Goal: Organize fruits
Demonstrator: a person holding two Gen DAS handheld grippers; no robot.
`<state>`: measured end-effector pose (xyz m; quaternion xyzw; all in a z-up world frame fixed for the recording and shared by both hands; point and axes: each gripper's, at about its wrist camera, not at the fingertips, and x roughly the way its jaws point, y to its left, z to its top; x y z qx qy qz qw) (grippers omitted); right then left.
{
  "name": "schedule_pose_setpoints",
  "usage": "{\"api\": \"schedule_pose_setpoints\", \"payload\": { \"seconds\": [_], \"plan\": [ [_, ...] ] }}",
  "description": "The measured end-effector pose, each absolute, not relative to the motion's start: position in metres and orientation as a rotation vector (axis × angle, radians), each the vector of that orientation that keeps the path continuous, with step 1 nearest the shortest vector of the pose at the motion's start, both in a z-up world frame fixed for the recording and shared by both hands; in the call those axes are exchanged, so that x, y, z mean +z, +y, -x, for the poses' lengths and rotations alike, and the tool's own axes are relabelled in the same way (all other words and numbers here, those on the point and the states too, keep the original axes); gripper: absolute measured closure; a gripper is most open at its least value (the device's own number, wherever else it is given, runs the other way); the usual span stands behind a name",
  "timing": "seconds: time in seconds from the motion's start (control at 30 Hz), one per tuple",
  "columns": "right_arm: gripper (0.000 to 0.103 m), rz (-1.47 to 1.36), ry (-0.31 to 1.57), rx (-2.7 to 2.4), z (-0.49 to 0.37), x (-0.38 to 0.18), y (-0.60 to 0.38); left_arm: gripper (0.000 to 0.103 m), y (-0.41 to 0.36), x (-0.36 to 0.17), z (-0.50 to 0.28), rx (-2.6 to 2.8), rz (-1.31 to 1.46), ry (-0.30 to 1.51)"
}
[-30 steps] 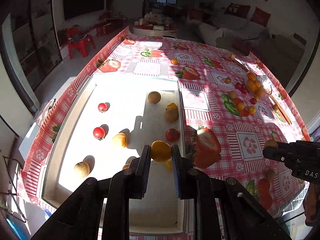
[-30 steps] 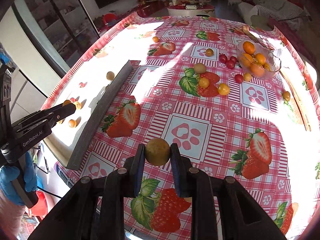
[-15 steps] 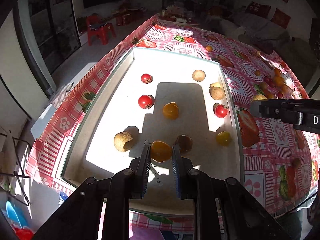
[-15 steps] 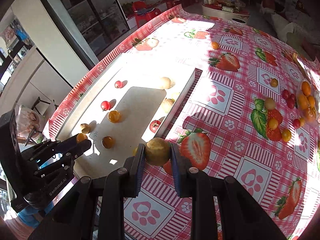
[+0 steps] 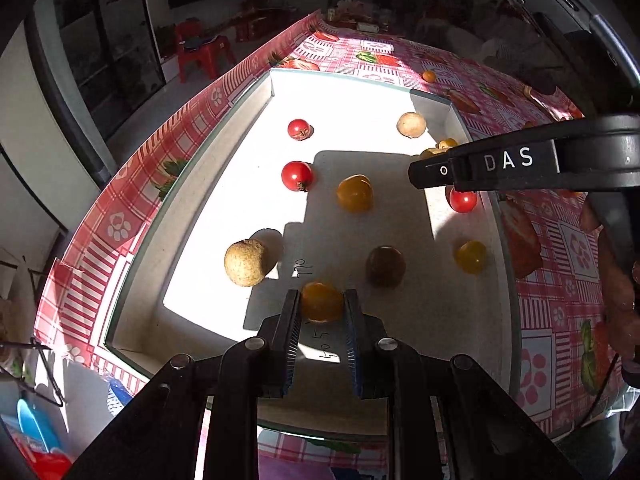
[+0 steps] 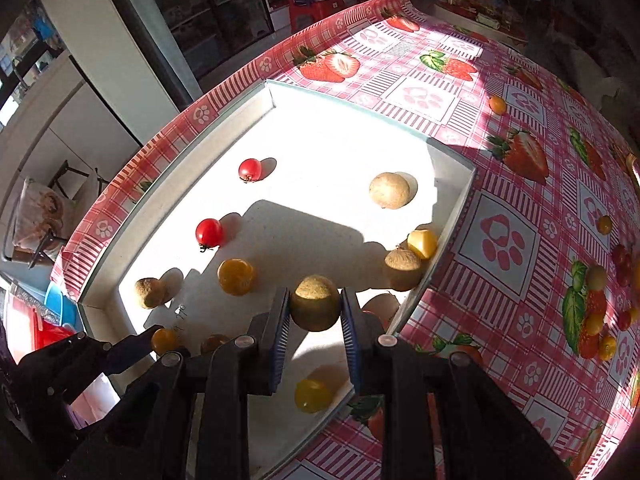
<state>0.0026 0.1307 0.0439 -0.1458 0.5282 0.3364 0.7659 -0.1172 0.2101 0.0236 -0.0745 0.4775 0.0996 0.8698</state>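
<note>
A white tray [image 5: 192, 208] on the strawberry tablecloth holds several small fruits. My left gripper [image 5: 321, 312] is shut on an orange fruit [image 5: 321, 302] low over the tray's near end. My right gripper [image 6: 315, 312] is shut on a tan-brown round fruit [image 6: 315, 308] above the tray's right side. In the left wrist view the right gripper's finger [image 5: 480, 168] reaches over the tray from the right. In the right wrist view the left gripper [image 6: 156, 344] sits at lower left with its orange fruit [image 6: 163, 340].
In the tray lie red tomatoes [image 5: 297, 176], tan fruits [image 5: 245, 262], orange and yellow fruits [image 5: 354, 193] and a dark one [image 5: 385, 266]. More fruits [image 6: 596, 320] lie on the cloth [image 6: 500, 240] at right. The table edge [image 5: 80, 264] drops off to the left.
Both grippers have moved in over the tray and lower, each still holding its fruit. The right gripper now hangs above the tray's right side instead of the cloth.
</note>
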Motion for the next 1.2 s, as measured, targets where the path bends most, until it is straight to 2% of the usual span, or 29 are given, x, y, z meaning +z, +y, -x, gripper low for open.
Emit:
{"api": "schedule_pose_setpoints", "payload": {
  "seconds": [0.3,0.33,0.37,0.4,0.43,0.53,0.6,0.67,0.73,0.8,1.03,1.17,1.2],
  "plan": [
    [0.075,0.406,1.142,0.706,-0.009,0.028,0.153,0.08,0.206,0.024,0.112,0.225,0.113,1.005],
    [0.075,0.415,1.137,0.707,-0.008,0.028,0.155,0.076,0.206,0.024,0.112,0.223,0.111,1.004],
    [0.074,0.417,1.137,0.709,-0.008,0.028,0.155,0.048,0.206,0.024,0.112,0.219,0.116,1.005],
    [0.073,0.413,1.14,0.712,-0.008,0.028,0.155,0.03,0.206,0.024,0.112,0.23,0.118,1.0],
    [0.071,0.407,1.145,0.718,-0.008,0.029,0.155,0.017,0.207,0.026,0.115,0.25,0.115,0.977],
    [0.061,0.401,1.137,0.723,-0.006,0.034,0.154,0.017,0.208,0.029,0.117,0.248,0.113,0.958],
    [0.047,0.397,1.121,0.727,-0.003,0.04,0.152,0.017,0.209,0.028,0.117,0.251,0.116,0.968],
    [0.039,0.381,1.107,0.735,0.001,0.047,0.15,0.017,0.209,0.028,0.118,0.254,0.117,0.971],
    [0.035,0.375,1.093,0.739,0.005,0.055,0.147,0.017,0.208,0.029,0.118,0.253,0.121,0.973],
    [0.023,0.376,1.083,0.739,0.01,0.061,0.145,0.017,0.206,0.03,0.12,0.252,0.117,0.973],
    [0.014,0.33,1.075,0.73,0.022,0.075,0.127,0.015,0.199,0.036,0.126,0.256,0.116,0.964],
    [0.0,0.315,1.071,0.704,0.027,0.079,0.117,0.015,0.198,0.039,0.13,0.254,0.145,0.972],
    [0.0,0.31,1.066,0.696,0.03,0.081,0.112,0.015,0.198,0.04,0.131,0.253,0.152,0.971]
  ]
}}
